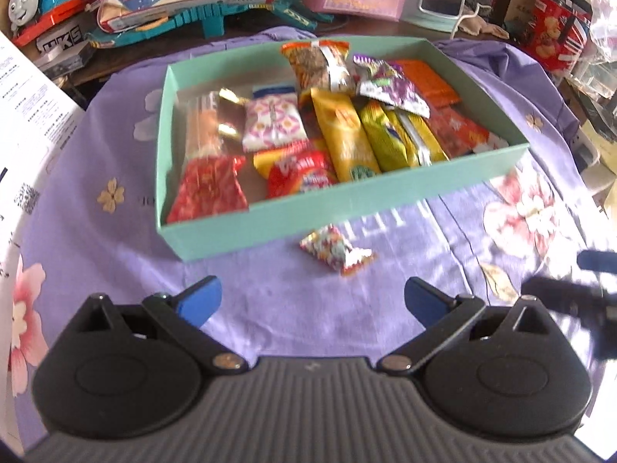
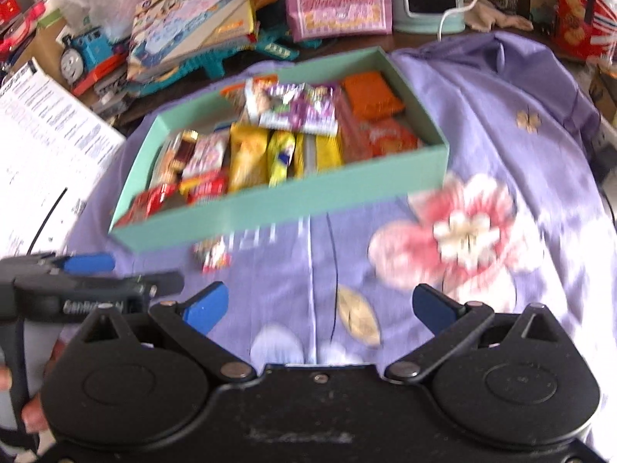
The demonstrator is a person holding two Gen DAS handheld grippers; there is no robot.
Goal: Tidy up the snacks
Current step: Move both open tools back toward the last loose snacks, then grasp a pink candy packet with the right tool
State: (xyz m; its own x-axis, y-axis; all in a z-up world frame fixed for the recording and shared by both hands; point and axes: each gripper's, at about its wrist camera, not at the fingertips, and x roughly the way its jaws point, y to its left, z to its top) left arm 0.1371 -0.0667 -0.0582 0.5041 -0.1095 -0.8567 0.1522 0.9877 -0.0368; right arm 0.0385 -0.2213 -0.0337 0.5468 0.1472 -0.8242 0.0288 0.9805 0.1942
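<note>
Loose candy (image 1: 336, 250) lies frame centre, just above left gripper (image 1: 313, 301), slanting lower right; right gripper (image 2: 321, 306) farther; both wide, empty.

My left gripper (image 1: 313, 301) and right gripper (image 2: 320, 306) match: black ribbed bodies, round black hubs, silver pivot screws, black linkage arms ending in blue finger pads (image 1: 200, 301).
</note>
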